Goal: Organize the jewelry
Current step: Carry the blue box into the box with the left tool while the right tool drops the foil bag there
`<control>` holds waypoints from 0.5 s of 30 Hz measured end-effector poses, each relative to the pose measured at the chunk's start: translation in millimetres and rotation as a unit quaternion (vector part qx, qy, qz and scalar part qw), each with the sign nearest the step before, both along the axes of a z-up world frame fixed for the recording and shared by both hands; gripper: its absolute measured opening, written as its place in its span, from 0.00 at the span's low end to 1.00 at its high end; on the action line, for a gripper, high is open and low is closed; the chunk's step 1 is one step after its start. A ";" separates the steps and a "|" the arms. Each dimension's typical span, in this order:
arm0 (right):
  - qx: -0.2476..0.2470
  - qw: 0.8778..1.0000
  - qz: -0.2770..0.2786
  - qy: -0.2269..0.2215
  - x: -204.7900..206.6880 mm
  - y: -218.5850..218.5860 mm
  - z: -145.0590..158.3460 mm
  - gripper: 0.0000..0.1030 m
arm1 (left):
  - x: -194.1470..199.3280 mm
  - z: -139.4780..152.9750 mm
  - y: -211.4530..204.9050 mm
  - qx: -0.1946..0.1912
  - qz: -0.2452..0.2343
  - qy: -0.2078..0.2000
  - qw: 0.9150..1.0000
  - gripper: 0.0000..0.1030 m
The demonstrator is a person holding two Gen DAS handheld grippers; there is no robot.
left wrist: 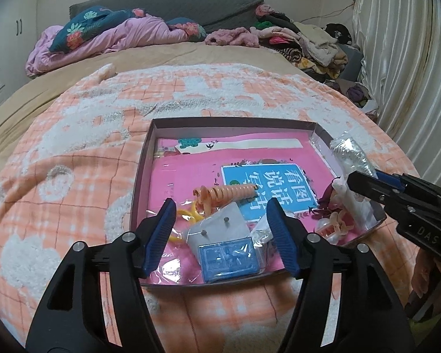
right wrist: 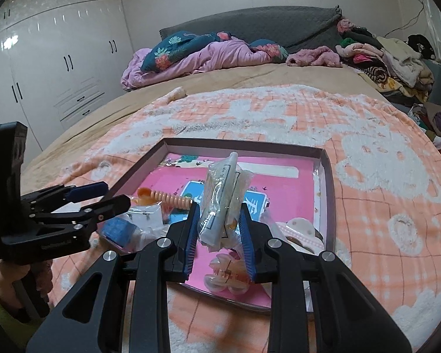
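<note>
**Left wrist view: packet pinched over the tray**

Left gripper (left wrist: 220, 229) spread above an earring card (left wrist: 220, 223) and blue box (left wrist: 229, 260). Orange coil (left wrist: 229, 192) at twelve o'clock. Right gripper (right wrist: 220, 229) pinches a clear packet (right wrist: 223, 194) over the tray (right wrist: 327, 194); pale clip (right wrist: 226, 276) beneath.

Peach checked blanket (left wrist: 73, 176) on bed – pink duvet (right wrist: 197, 58), clothes pile (right wrist: 382, 67), white wardrobe (right wrist: 58, 58) behind.

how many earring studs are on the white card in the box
2 on the white card between the left gripper fingers: one stud toward the card's far edge, one stud nearer, just above the blue case. Others could be hidden.
</note>
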State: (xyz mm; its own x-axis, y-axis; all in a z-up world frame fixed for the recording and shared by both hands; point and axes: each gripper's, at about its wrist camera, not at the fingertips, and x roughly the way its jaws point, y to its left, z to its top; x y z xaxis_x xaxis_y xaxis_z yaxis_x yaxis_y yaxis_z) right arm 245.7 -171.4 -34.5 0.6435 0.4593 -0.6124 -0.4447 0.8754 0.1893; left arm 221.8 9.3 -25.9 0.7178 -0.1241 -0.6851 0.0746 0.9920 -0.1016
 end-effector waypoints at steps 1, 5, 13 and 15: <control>-0.002 1.000 0.000 0.002 -0.3 0.9 -1.1 0.25 | 0.0 0.4 0.5 0.000 0.000 0.001 1.000 0.56; -0.012 1.000 -0.003 0.008 2.3 4.8 -9.2 0.28 | -1.1 1.1 3.3 -0.001 0.003 0.001 1.000 0.59; -0.015 1.000 -0.016 0.015 5.8 1.8 -17.0 0.29 | -3.0 2.5 5.1 0.000 0.009 0.000 1.000 0.62; -0.016 1.000 -0.014 0.015 5.2 2.4 -17.0 0.31 | -2.8 2.7 5.0 -0.001 0.009 0.000 1.000 0.62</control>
State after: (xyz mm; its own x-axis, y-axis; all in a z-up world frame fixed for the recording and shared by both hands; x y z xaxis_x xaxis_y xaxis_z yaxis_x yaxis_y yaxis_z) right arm 250.9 -169.1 -51.5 0.6376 0.4204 -0.6455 -0.4140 0.8937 0.1731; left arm 219.0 14.3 -23.3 0.7196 -0.1128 -0.6852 0.0564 0.9930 -0.1042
